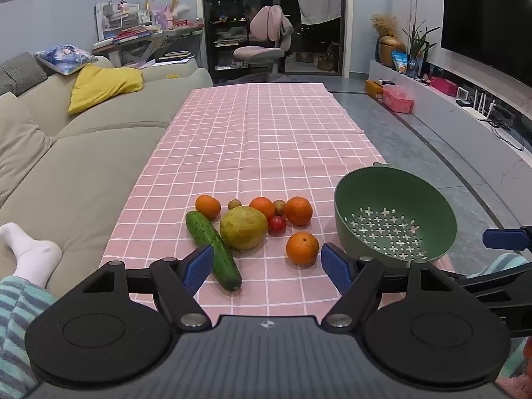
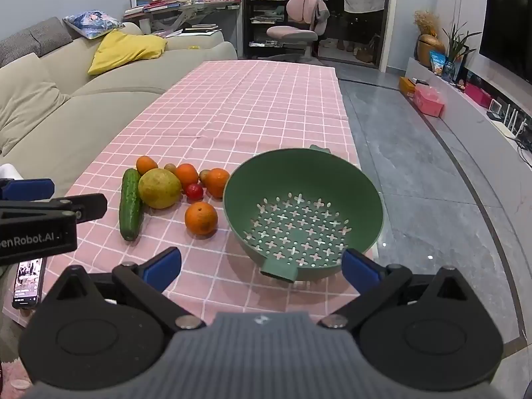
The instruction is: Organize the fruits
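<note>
Green and empty, the colander (image 2: 302,212) sat right of the fruit pile on the pink-checked tabletop (image 1: 266,133). You held both the left gripper (image 1: 267,266) and right gripper (image 2: 261,264) with jaws wide, holding nothing — sorting looked unstarted; the nearest orange (image 1: 302,247) seemed the likely first pick.

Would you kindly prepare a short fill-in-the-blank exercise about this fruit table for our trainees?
1. The green colander holds ____ fruit.
2. The number of oranges on the pink checked tablecloth is ____.
3. The cucumber lies directly beside the large ____ fruit.
4. Both the left tongs and the right tongs stand ____.

Missing words: no; four; yellow-green; open
</note>
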`<state>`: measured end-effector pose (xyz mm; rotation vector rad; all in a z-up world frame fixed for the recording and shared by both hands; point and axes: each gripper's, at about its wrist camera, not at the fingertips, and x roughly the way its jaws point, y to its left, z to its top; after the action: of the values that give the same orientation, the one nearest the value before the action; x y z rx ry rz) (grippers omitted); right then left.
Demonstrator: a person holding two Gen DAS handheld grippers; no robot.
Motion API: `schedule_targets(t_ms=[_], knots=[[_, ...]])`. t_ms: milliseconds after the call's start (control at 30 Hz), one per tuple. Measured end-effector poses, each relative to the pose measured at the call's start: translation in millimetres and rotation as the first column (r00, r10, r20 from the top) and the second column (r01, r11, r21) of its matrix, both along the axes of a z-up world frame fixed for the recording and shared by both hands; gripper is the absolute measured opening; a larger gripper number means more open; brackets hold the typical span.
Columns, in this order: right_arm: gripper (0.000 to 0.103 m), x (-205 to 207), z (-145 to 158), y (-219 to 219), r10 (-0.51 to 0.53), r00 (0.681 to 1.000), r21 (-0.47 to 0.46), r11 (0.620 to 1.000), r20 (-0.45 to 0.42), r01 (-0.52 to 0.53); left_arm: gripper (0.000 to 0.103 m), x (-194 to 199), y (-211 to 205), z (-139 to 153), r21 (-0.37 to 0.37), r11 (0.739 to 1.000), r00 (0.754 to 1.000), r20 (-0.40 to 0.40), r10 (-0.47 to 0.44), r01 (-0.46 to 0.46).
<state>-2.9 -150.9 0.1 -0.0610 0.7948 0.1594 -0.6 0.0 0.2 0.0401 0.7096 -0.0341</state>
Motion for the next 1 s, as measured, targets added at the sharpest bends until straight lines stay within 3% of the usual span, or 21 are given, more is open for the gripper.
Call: schedule_targets(t_ms=[1000], knots=[[0.099, 1.0, -0.3, -2.8, -0.028, 1.000, 0.002, 1.000, -0.013, 0.028, 0.085, -1.9, -1.2, 3.8, -0.005, 1.000, 1.000, 0.002, -0.007, 0.007]])
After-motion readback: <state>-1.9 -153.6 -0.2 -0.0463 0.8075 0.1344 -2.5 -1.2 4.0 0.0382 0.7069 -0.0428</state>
